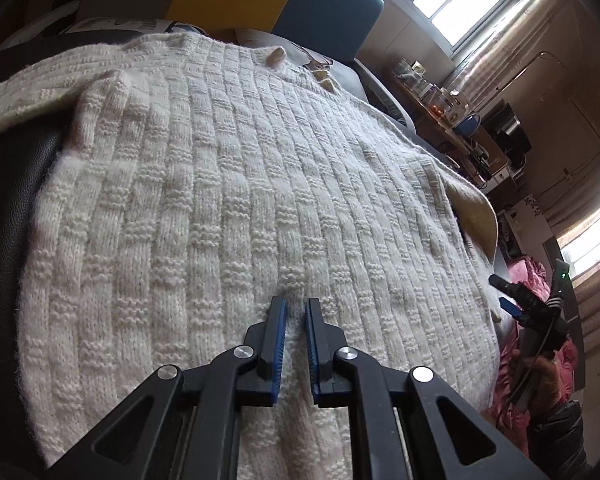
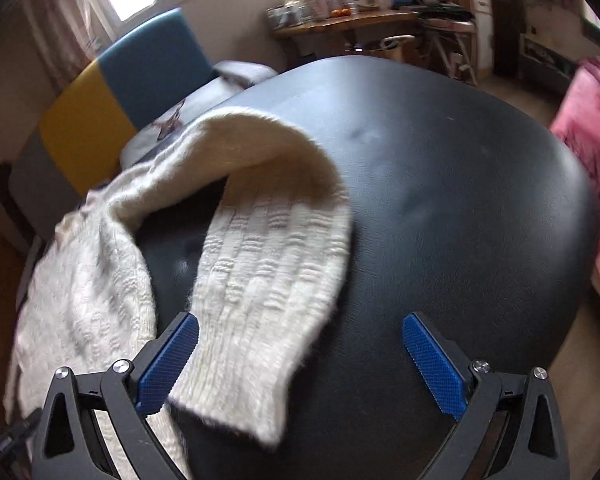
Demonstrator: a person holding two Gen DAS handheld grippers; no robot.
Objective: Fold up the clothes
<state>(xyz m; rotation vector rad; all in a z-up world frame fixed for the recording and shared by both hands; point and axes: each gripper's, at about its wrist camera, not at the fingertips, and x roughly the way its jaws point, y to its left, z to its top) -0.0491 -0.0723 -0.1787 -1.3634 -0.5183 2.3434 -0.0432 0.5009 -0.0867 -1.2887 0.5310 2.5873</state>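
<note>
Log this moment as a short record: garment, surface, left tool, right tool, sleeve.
garment: cream knit sweater, spread out
surface: black padded top
left tool: fingers nearly closed, a ridge of knit pinched between them near the hem
right tool: wide open, holding nothing
sleeve: looped over the black top, cuff lying between the right tool's fingers, against the left pad

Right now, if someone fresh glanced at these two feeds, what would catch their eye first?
The cream knit sweater, spread wide and filling the left wrist view, with the left gripper nearly closed on a ridge of it. In the right wrist view, its sleeve loops across the black padded surface, the cuff lying between the wide-open fingers of the right gripper.
</note>
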